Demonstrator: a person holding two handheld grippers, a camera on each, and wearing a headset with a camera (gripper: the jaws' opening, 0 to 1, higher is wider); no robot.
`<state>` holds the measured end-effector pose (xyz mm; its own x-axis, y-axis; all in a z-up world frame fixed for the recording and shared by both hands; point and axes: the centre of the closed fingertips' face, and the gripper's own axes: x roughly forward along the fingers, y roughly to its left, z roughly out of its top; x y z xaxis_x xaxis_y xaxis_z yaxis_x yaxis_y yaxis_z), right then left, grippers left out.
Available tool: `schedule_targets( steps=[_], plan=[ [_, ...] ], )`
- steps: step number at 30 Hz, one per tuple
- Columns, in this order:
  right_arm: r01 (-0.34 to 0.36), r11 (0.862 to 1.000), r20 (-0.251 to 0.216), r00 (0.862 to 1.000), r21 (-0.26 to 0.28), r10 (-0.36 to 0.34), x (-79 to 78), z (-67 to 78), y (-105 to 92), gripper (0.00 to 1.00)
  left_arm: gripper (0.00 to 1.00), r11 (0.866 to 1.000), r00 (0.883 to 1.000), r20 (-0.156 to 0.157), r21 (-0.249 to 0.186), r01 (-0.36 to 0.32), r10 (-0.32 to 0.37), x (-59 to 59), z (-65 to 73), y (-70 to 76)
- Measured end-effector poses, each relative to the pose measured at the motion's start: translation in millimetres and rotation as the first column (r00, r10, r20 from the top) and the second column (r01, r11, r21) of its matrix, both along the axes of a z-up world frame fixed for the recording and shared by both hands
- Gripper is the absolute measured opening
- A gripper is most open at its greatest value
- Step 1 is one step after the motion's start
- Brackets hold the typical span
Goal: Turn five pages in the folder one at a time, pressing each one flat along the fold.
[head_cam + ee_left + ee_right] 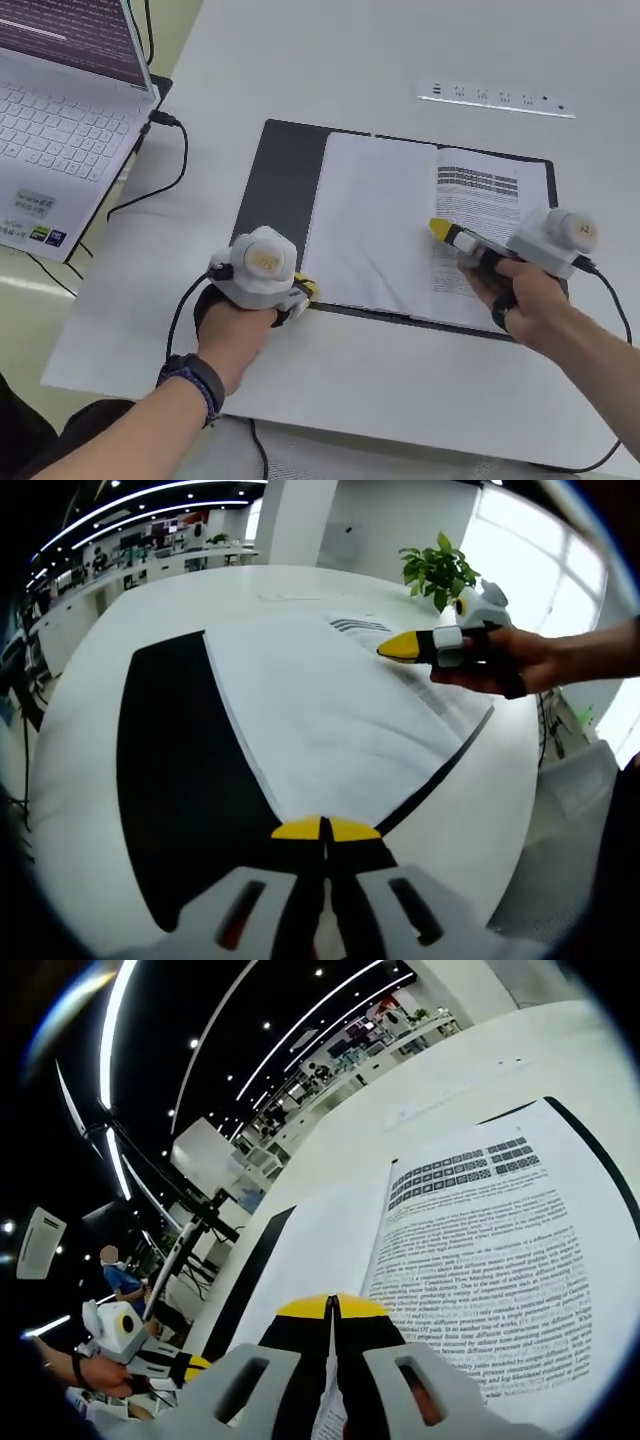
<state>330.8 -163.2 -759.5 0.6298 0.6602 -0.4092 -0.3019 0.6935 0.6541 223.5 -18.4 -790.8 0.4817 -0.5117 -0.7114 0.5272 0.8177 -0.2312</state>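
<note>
The black folder lies open on the white table. A blank white page is turned over to the left, and a printed page lies on the right. My right gripper is shut, its yellow tips down on the fold between the two pages. My left gripper is shut with nothing in it, and rests at the folder's near edge by the blank page's lower left corner. The left gripper view also shows the right gripper over the pages.
An open laptop with a black cable sits at the far left. A white power strip lies behind the folder. The table's front edge runs close below both hands. A potted plant stands beyond the table.
</note>
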Motion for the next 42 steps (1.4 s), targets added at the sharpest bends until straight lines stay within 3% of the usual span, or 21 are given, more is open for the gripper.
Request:
schedule_targets(
  steps=[3, 4, 10, 23, 33, 42],
  plan=[
    [0.007, 1.0, -0.008, 1.0, -0.015, -0.007, 0.0, -5.1, -1.9, 0.0, 0.0, 1.0, 1.0, -0.001, 0.0, -0.004, 0.004, 1.2, -0.4, -0.2],
    [0.015, 1.0, -0.001, 1.0, 0.012, -0.015, 0.7, -1.9, -1.1, 0.0, 0.0, 1.0, 1.0, -0.001, 0.0, -0.005, 0.005, 1.4, -0.6, -0.2],
    [0.011, 1.0, 0.012, 1.0, -0.001, -0.011, 6.2, -0.2, 0.1, 0.0, 0.0, 1.0, 1.0, 0.003, 0.001, 0.01, -0.01, 2.1, -0.8, -1.1],
    [0.117, 0.992, 0.004, 0.993, 0.054, -0.118, 45.7, -2.0, -4.3, 0.0, 0.0, 1.0, 1.0, 0.007, -0.001, -0.003, 0.003, 2.7, -1.7, -1.1],
    [0.247, 0.962, 0.004, 0.968, 0.116, -0.25, 76.7, 2.1, -12.4, 0.0, 0.0, 1.0, 1.0, 0.008, 0.001, 0.003, -0.003, 2.5, -2.0, -0.4],
    [0.26, 0.961, 0.029, 0.964, 0.095, -0.264, 95.4, 3.5, -6.0, 0.0, 0.0, 1.0, 1.0, 0.011, 0.004, 0.01, -0.01, 1.9, -2.2, 0.2]
  ],
)
